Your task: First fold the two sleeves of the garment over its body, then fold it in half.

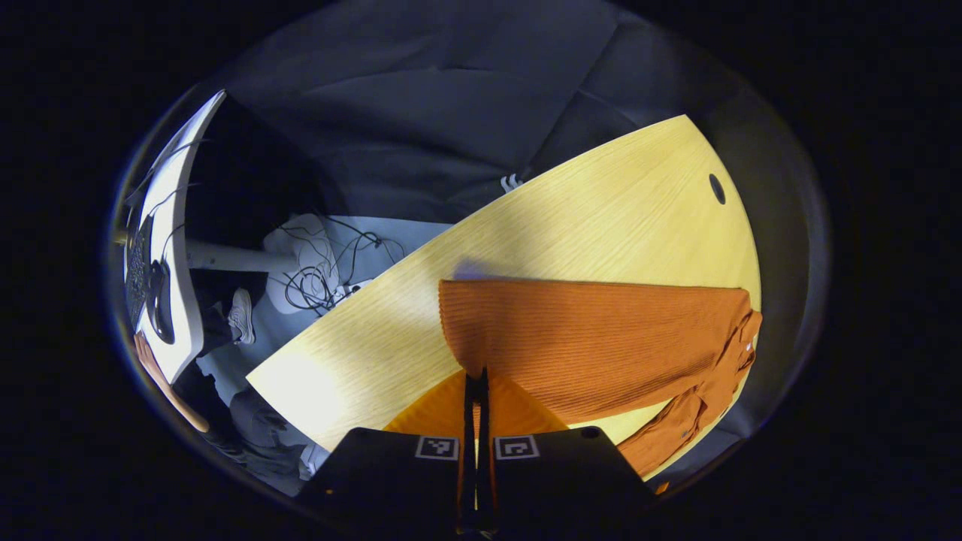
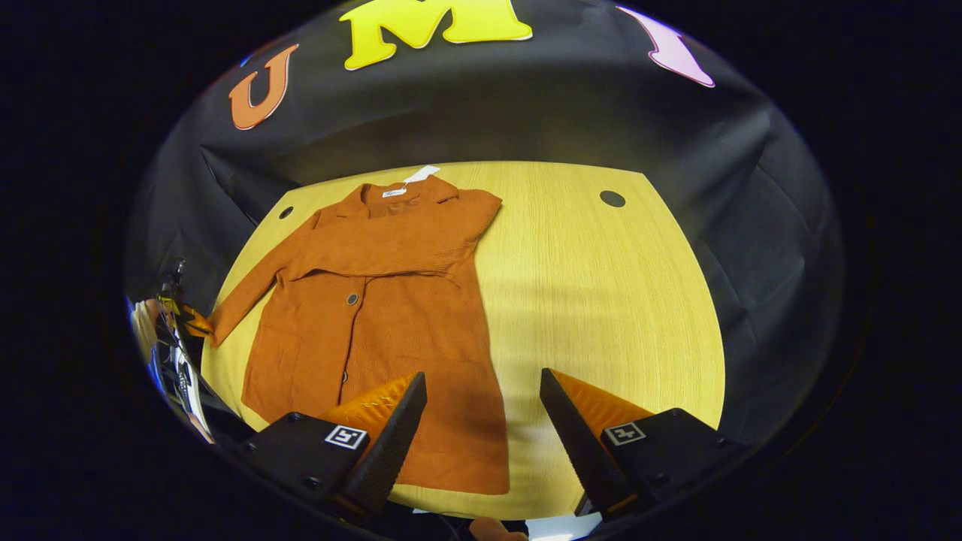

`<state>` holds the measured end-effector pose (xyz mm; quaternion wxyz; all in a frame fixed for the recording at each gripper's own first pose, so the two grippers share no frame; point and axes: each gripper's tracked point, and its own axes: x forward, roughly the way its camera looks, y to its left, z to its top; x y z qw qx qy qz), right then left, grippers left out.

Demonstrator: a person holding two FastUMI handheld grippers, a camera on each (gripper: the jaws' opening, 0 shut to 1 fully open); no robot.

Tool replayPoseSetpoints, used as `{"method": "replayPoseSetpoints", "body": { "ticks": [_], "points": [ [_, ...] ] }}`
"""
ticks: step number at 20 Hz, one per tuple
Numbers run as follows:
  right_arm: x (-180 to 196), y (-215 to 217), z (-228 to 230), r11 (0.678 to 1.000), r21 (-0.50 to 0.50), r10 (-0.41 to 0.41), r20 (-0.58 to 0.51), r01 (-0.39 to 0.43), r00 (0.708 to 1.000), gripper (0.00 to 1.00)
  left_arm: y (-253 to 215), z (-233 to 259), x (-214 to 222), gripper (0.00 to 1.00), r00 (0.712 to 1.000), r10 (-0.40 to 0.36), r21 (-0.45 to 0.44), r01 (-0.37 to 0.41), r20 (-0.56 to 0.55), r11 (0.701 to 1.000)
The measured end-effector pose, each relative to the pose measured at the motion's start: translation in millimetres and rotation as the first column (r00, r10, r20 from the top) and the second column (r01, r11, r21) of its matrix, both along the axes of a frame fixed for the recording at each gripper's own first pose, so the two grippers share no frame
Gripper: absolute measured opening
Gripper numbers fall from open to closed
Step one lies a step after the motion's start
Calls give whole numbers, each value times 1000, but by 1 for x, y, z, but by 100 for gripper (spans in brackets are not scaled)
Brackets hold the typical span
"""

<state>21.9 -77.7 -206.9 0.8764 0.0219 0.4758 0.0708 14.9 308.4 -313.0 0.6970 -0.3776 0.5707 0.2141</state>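
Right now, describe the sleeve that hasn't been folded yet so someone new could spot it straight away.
Start at the yellow wooden table, where an orange button-front garment lies flat with its collar toward the black cloth wall. One sleeve is already folded across the chest. The unfolded sleeve instead stretches straight out from the shoulder toward the table edge, with bare wood around it.

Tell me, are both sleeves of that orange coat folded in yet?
Only one. On the coat, one sleeve lies across the chest; the other sleeve stretches out over the table.
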Motion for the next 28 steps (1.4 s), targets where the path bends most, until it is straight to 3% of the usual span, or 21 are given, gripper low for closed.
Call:
{"method": "replayPoseSetpoints", "body": {
  "ticks": [6,7,8,13,18,23,24,28],
  "points": [
    [7,-9,-9,1000,18,6,-11,-6,1000,98,-26,66,40,3,982,-93,10,92,164,996],
    [8,-10,-10,1000,28,8,-10,-8,1000,94,-35,79,48,3,976,-117,16,116,184,993],
    [10,-12,-11,999,37,11,-9,-10,1000,98,-46,95,58,3,968,-140,27,138,206,990],
    [18,-31,-12,997,76,10,10,-10,1000,94,-131,164,121,4,901,-288,107,267,326,958],
    [9,-71,-24,993,113,-40,6,39,999,98,-233,184,166,3,821,-468,205,422,328,883],
    [-11,-117,-24,968,195,-162,3,158,987,98,-336,180,209,3,738,-606,303,529,296,792],
    [-12,-126,-20,960,212,-191,21,182,981,94,-350,172,216,3,722,-634,334,547,276,768],
    [-40,-163,-25,941,225,-262,19,251,965,98,-433,154,227,3,683,-676,298,608,275,736]
  ]
}}
